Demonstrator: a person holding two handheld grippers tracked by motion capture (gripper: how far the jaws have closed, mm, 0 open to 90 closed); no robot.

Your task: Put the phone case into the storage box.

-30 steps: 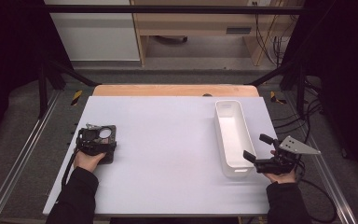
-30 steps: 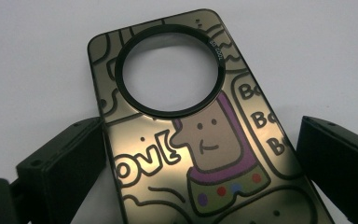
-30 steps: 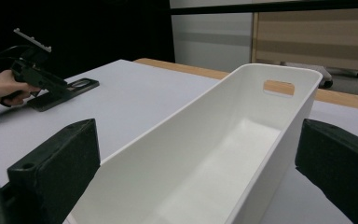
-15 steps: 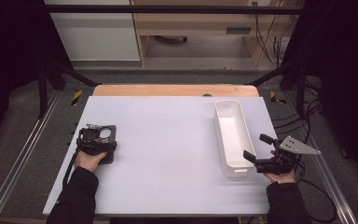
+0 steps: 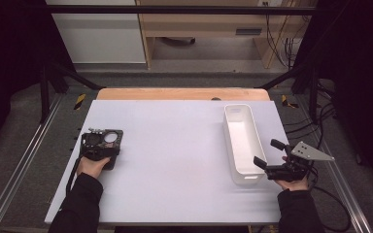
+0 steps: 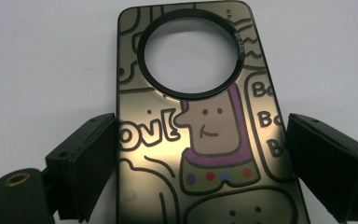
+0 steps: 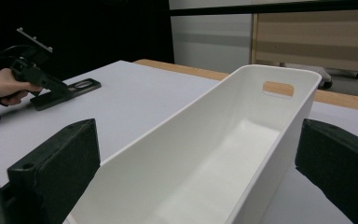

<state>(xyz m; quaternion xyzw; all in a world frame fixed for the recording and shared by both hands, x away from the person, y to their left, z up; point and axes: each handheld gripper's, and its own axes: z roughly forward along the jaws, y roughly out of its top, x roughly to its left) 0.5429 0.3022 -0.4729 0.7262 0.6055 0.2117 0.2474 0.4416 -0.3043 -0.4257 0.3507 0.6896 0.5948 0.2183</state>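
We have the left gripper (image 6: 200, 154) set down over a phone case (image 6: 200, 116) that lies flat on the counter (image 5: 175, 145), printed back up, camera ring pointing away from the gripper. The case runs straight out between the two jaws. The jaws have just been closing on it: the left one stands at the case's edge, while a narrow gap shows at the right one, so we read the gripper as unclenched with the case between its jaws and not yet gripped. Lining the jaws up across the short width of the case lets us pinch its long edges, which should give a firm hold on so thin a part.

In the high view the left gripper (image 5: 99, 148) sits at the counter's left side with the case (image 5: 102, 140) under and just ahead of it.

The right gripper (image 5: 272, 158) is released, its jaws wide apart and holding nothing. A white bin (image 7: 205, 154) stands directly ahead of it, the bin's near end between the spread jaws without contact. We judge that the right gripper waits there to steady the bin, which is the likely place for the case.

The bin (image 5: 243, 141) lies well apart from the case, across the counter.
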